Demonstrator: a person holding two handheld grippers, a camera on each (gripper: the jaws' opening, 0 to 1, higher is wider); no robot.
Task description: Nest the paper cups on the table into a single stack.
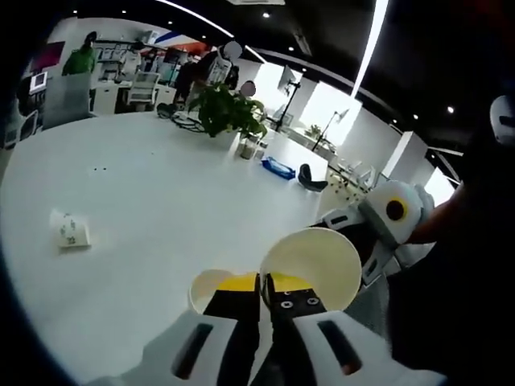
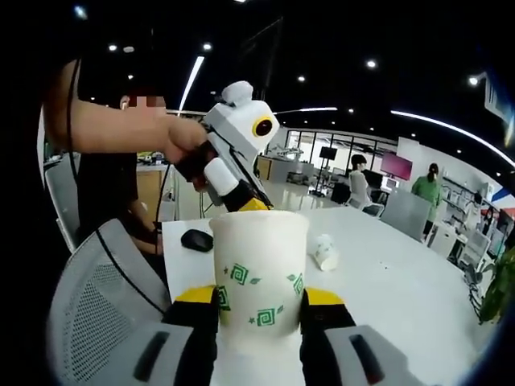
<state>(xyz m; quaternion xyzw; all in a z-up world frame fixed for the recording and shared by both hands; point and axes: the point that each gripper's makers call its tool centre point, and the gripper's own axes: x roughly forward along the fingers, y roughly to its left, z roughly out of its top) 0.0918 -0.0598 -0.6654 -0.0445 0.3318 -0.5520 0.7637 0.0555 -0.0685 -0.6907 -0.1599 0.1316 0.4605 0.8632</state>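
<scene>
Our right claw (image 2: pixel 259 314) grips an upright paper cup (image 2: pixel 259 269). Our left claw (image 1: pixel 264 304) pinches a second cup's (image 1: pixel 211 288) rim beside it. A third cup (image 1: pixel 71 229) lies on the surface (image 1: pixel 153 193).

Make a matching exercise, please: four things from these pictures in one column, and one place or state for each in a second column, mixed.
Things:
1. patterned cup
2. small cup
3. potted plant
4. black mouse

Places or states:
a. on its side on the white table
b. standing at the table's far side
c. held upright in the right gripper
d. flat on the table, near the mesh chair

Pairs: 1-c, 2-a, 3-b, 4-d
</scene>
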